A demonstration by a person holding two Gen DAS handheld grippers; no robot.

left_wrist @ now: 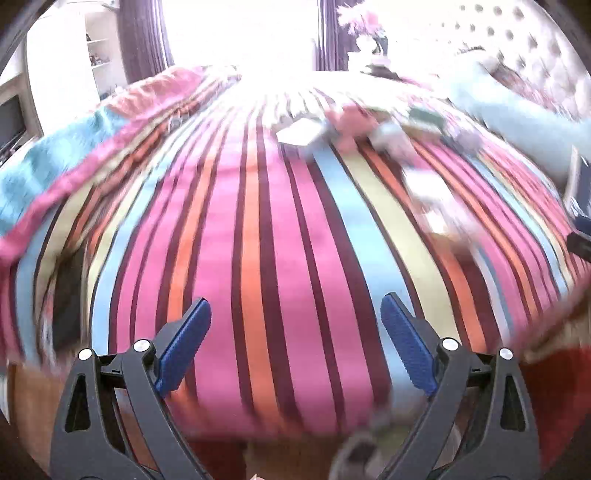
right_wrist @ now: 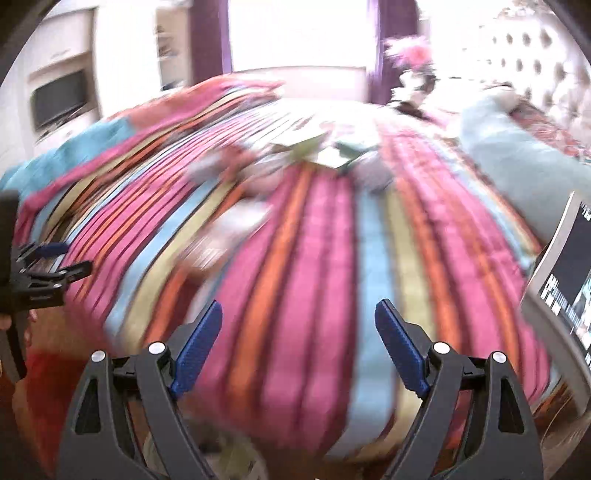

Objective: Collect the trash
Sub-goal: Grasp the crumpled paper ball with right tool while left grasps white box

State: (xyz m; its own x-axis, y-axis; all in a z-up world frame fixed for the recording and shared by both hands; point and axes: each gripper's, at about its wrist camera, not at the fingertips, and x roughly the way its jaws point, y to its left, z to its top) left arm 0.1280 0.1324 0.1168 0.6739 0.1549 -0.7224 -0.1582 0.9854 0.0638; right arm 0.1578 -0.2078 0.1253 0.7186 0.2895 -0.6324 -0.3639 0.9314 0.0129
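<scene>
Left gripper (left_wrist: 295,314) spread and empty above striped bed (left_wrist: 280,229), right gripper (right_wrist: 298,317) likewise spread, blurred scraps of trash (left_wrist: 332,129) near the bed's far edge

**Over the striped bed, nothing in my grip**

My left gripper (left_wrist: 295,314) hangs above a bed (left_wrist: 280,229) covered in a spread of pink, orange, blue, yellow and dark stripes. My blue-padded fingers (left_wrist: 184,347) stand wide apart with only the stripes between them. Far up the bed lies a blurred cluster of litter (left_wrist: 354,125): a white flat piece, something pink, a dark green scrap, and a pale piece nearer to me on the right. I cannot tell what each is. A pale blue pillow (left_wrist: 517,122) lies at the right, before a tufted headboard (left_wrist: 524,37). A bright window (left_wrist: 240,33) glares beyond, between purple curtains (left_wrist: 142,37).
</scene>
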